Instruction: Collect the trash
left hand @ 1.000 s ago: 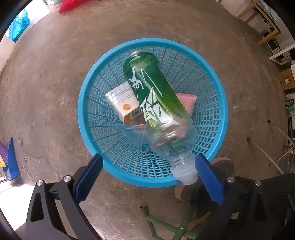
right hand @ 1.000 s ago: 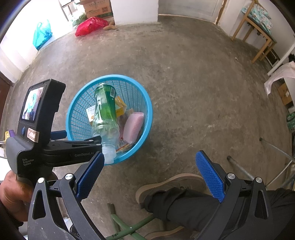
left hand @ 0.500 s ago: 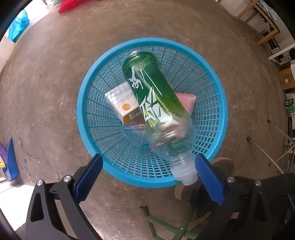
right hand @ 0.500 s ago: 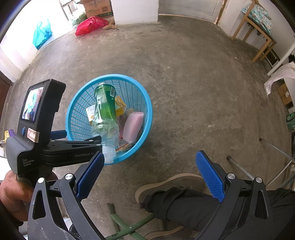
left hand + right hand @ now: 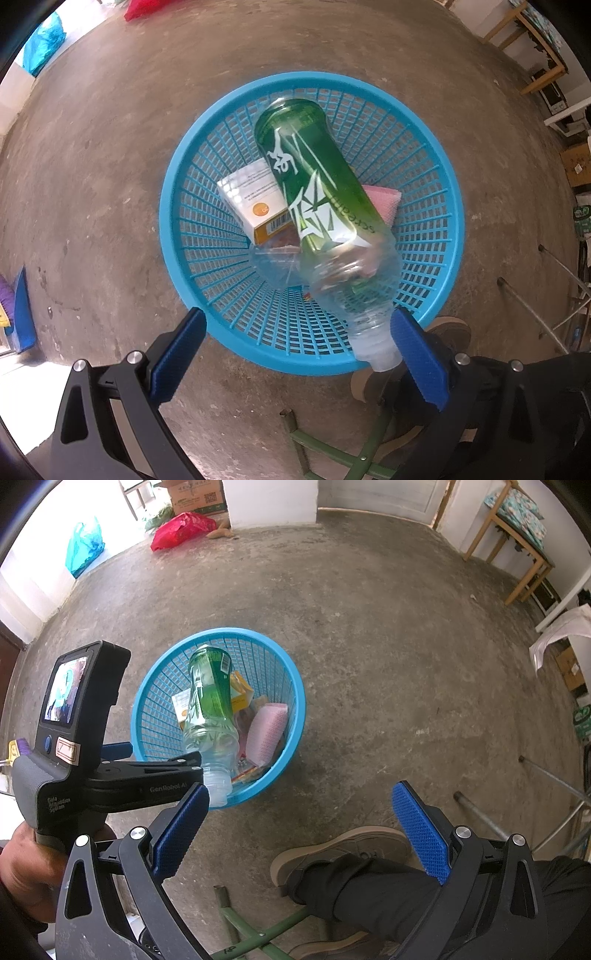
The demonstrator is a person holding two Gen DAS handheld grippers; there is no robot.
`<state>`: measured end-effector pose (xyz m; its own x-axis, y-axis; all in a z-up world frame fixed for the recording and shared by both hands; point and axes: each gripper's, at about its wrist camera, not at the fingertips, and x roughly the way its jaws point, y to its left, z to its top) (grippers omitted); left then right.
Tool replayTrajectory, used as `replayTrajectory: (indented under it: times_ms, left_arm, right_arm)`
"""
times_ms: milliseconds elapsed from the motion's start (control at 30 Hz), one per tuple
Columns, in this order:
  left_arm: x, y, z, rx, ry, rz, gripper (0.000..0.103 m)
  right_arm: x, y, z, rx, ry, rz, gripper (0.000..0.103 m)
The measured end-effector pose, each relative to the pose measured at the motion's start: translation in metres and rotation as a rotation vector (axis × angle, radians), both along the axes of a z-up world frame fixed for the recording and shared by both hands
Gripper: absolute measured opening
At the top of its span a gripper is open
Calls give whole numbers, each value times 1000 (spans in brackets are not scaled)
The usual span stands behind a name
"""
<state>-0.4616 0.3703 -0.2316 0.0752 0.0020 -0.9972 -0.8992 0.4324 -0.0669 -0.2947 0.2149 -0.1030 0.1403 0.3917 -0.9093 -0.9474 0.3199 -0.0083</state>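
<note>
Blue basket (image 5: 173,206) is sitting on the floor holding the green bottle (image 5: 325,206), neck leaning over the near rim, light, slick and crushable, so neck looks like the best hold, while left gripper (image 5: 291,354) and right gripper (image 5: 295,830) are both hanging spread and empty.

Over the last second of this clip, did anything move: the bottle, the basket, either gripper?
No visible change. The green bottle lies propped in the blue basket, neck over the near rim, as before; the left gripper stays open above it, gripping nothing, and the right gripper stays open and empty. The box and pink sponge have not shifted either.
</note>
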Motion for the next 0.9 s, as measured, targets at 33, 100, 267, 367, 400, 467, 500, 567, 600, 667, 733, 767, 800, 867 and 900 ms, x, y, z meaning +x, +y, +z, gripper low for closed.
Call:
replayTrajectory:
  times_ms: [33, 100, 267, 367, 400, 467, 500, 567, 600, 667, 733, 767, 800, 867, 900]
  left_arm:
    - [-1, 0, 0, 0, -1, 0, 98]
    - [-1, 0, 0, 5, 1, -6, 98]
    - [-1, 0, 0, 6, 1, -14, 98]
    - [0, -1, 0, 6, 0, -19, 98]
    - [0, -1, 0, 7, 0, -20, 98]
    - [0, -2, 0, 10, 2, -21, 98]
    - [0, -2, 0, 12, 3, -21, 98]
    - [0, -2, 0, 11, 4, -19, 98]
    - [0, -2, 0, 12, 4, -20, 98]
    - [1, -2, 0, 13, 3, -21, 98]
    - [1, -1, 0, 12, 2, -22, 98]
    - [1, -1, 0, 11, 1, -23, 98]
    - [1, -1, 0, 11, 0, -25, 98]
    - [1, -2, -1, 9, -4, -28, 98]
    - [1, -2, -1, 9, -4, -31, 98]
  right_arm:
    - [0, 0, 0, 0, 0, 0, 95]
    - [0, 1, 0, 0, 0, -1, 95]
    - [0, 0, -1, -1, 0, -1, 95]
    - [0, 0, -1, -1, 0, 0, 95]
    - [0, 1, -1, -1, 0, 0, 95]
    - [0, 0, -1, -2, 0, 0, 95]
    - [0, 1, -1, -3, 0, 0, 95]
    - [0, -2, -2, -3, 0, 1, 95]
    - [0, -1, -2, -4, 0, 1, 95]
    - [0, -1, -2, -5, 0, 0, 95]
    - [0, -1, -2, -6, -1, 1, 95]
    - [0, -1, -2, -6, -2, 2, 95]
    - [0, -1, -2, -6, -2, 2, 95]
    - [0, 1, -2, -6, 0, 0, 95]
    - [0, 0, -3, -7, -1, 0, 95]
